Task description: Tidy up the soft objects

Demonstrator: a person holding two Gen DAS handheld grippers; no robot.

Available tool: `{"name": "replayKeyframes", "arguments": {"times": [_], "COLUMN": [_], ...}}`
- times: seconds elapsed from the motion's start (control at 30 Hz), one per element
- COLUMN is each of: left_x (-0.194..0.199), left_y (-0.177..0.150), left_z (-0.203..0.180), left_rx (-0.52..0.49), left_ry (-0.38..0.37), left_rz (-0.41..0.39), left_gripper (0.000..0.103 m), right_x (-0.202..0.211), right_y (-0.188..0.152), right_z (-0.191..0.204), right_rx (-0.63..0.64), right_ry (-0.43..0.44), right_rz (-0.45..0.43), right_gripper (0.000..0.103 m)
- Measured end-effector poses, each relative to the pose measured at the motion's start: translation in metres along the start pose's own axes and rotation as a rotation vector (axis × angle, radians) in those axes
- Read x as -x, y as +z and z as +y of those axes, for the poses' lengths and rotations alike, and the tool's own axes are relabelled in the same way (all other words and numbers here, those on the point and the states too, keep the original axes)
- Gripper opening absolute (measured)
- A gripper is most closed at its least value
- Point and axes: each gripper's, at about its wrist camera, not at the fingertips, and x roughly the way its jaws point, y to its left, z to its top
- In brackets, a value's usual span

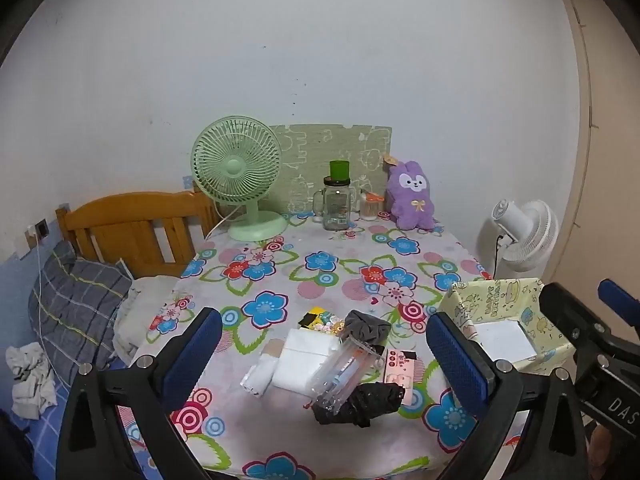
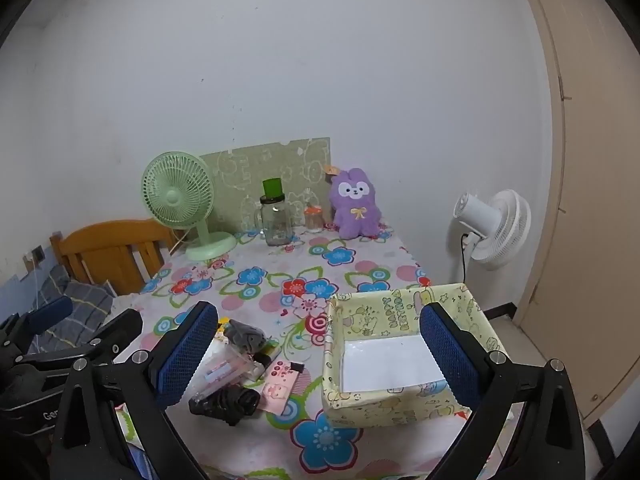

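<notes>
A small heap of things is seen near the front of the tabletop [image 1: 320,256], which is covered with a flowered cloth. In the heap, a rolled black cloth [image 1: 360,402] is laid nearest the front edge, its long axis running roughly left to right; a second, grey rolled cloth [image 1: 366,326] is set behind it. Between them a clear plastic packet [image 1: 346,372] is tilted diagonally, from near left to far right. A flat white folded pad [image 1: 306,360] and a small white roll [image 1: 258,376] are placed just to the left, and a pink card [image 1: 398,370] just to the right. To the right of the heap, near the tabletop's right edge, a yellow patterned fabric box [image 2: 400,360] is stood open, with soft walls and a bare white floor. Open cloth is left in the middle of the tabletop. Along the far edge a green desk fan [image 1: 238,178], a glass mug jar [image 1: 336,204] and a purple plush rabbit [image 1: 412,196] are lined up against the wall. The left gripper [image 1: 326,360] is held above the heap with its jaws spread wide and nothing gripped. The right gripper [image 2: 316,354] is held over the box's near left corner, jaws equally wide and empty. A bed with a checked pillow [image 1: 76,304] is seen left of the tabletop, a white floor fan [image 2: 492,226] on the right.
</notes>
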Motion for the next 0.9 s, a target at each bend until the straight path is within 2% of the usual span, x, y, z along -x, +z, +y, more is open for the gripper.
{"name": "replayKeyframes", "arguments": {"times": [0.9], "left_x": [-0.0046], "left_y": [0.0029], "left_z": [-0.0035], "left_rx": [-0.007], "left_ry": [-0.019], "left_rz": [-0.003], "left_gripper": [0.102], "right_x": [-0.0040], "right_y": [-0.0009], "right_z": [-0.0004], "right_rx": [-0.001], "right_ry": [-0.009], "right_rz": [0.003], "right_gripper": [0.102]}}
